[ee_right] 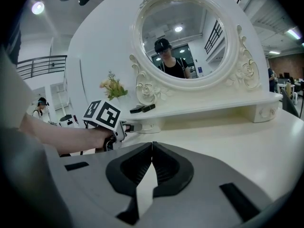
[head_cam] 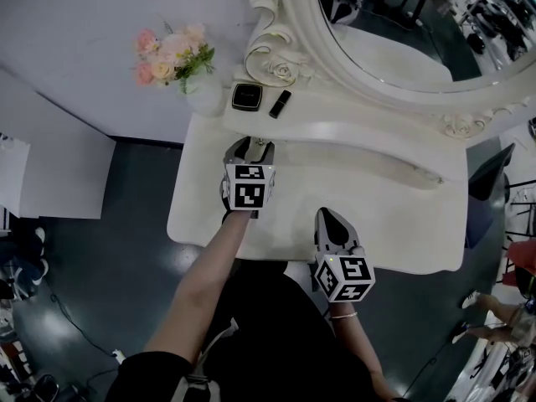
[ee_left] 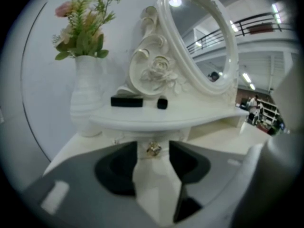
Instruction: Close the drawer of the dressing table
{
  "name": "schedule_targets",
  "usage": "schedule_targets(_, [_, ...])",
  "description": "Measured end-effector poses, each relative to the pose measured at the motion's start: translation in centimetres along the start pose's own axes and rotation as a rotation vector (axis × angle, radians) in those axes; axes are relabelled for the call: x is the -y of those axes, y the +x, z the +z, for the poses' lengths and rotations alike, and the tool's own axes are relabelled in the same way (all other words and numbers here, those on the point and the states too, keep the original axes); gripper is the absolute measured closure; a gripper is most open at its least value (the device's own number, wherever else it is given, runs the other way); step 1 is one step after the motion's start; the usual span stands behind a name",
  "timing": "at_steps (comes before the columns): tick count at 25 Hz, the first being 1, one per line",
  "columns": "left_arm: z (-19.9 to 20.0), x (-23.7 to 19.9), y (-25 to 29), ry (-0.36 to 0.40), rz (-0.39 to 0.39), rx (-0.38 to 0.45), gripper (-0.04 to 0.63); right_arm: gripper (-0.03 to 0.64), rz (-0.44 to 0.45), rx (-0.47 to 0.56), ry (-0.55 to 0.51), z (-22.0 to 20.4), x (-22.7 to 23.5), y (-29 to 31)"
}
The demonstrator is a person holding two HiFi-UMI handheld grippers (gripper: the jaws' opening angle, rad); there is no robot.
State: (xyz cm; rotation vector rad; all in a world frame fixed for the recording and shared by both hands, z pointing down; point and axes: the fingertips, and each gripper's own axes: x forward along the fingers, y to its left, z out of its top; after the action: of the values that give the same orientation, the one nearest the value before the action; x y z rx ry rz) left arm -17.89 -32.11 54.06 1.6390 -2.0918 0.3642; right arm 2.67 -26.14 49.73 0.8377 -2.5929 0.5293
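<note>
The white dressing table carries a raised shelf below an oval mirror. Under the shelf's left end sits a small drawer front with a gold knob. My left gripper is open, with the knob between its jaws and no contact that I can see. From the head view the left gripper points at the shelf's left end. The drawer front looks close under the shelf edge; how far out it stands I cannot tell. My right gripper is shut on nothing, low over the table's front.
A white vase of pink flowers stands at the table's back left corner. A black compact and a black lipstick lie on the shelf. The table's front edge runs just behind my right gripper. Dark floor surrounds the table.
</note>
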Motion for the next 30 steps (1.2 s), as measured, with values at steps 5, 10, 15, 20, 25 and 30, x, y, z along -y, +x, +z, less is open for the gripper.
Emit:
schedule_targets(5, [0.1,-0.3,-1.4,0.006,-0.005,0.014,0.39,0.612,0.005,0.018,-0.011,0.4,-0.4,-0.3])
schedule_targets(10, [0.4,-0.2,-3.3,0.012,-0.021,0.034,0.407,0.612,0.0,0.039,-0.017,0.8,-0.7,-1.0])
schedule_targets(15, [0.7,0.3,-5.4,0.021,-0.047,0.065,0.416,0.612,-0.006,0.061,-0.023,1.0,-1.0,-1.6])
schedule_targets(20, [1.1,0.7,-7.8,0.027,-0.065,0.1,0.424,0.612,-0.005,0.083,-0.029,1.3,-1.6,-2.3])
schedule_targets(25, [1.5,1.4,-10.3,0.042,-0.088,0.138,0.449,0.612,0.0,0.1,-0.039,1.4,-2.2,-3.0])
schedule_targets(30, [1.7,1.9,-12.6,0.044,-0.111,0.164,0.471,0.612,0.0,0.118,-0.045,1.8,-2.7,-3.6])
